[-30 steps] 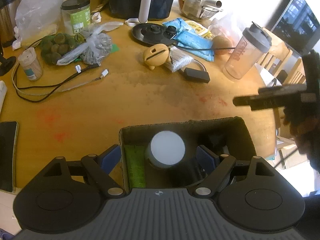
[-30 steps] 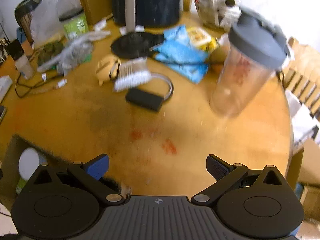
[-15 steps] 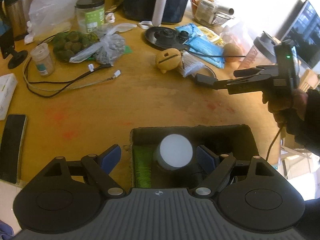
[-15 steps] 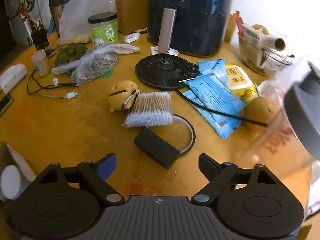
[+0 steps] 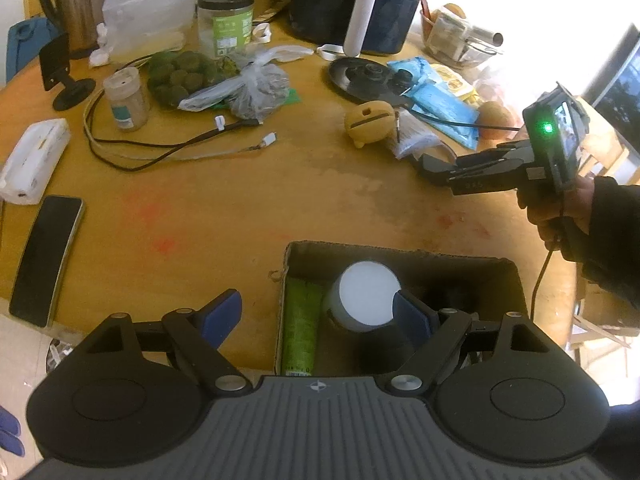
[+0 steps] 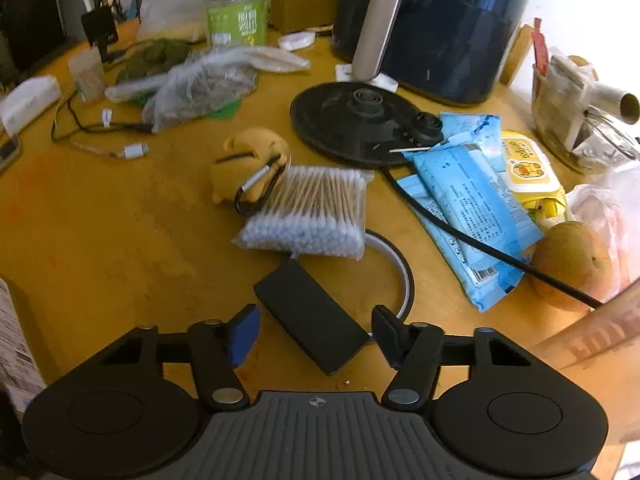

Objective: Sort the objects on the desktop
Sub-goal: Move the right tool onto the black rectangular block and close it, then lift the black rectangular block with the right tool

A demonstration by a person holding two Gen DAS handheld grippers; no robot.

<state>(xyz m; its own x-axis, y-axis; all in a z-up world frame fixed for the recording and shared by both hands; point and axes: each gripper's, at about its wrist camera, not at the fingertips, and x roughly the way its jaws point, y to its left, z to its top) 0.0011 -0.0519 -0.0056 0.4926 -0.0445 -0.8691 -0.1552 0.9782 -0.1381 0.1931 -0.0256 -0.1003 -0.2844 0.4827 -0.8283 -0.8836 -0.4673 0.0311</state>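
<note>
A flat black block lies on the wooden table, with a white cable loop beside it. My right gripper straddles the block's near end; its jaws are closing and the pads stand just off it. In the left wrist view the right gripper reaches low over the table next to a pack of cotton swabs. My left gripper hangs open over the left wall of a cardboard box. The box holds a white-lidded jar and a green tube.
A yellow pig-shaped case, black kettle base, blue wipe packs, a pear and a dark air fryer crowd the far side. Cables, a phone and bagged items lie left.
My right gripper has travelled forward and down from bare table to the black block, and its jaws have narrowed around it. The left gripper has stayed over the box, rolling slightly.
</note>
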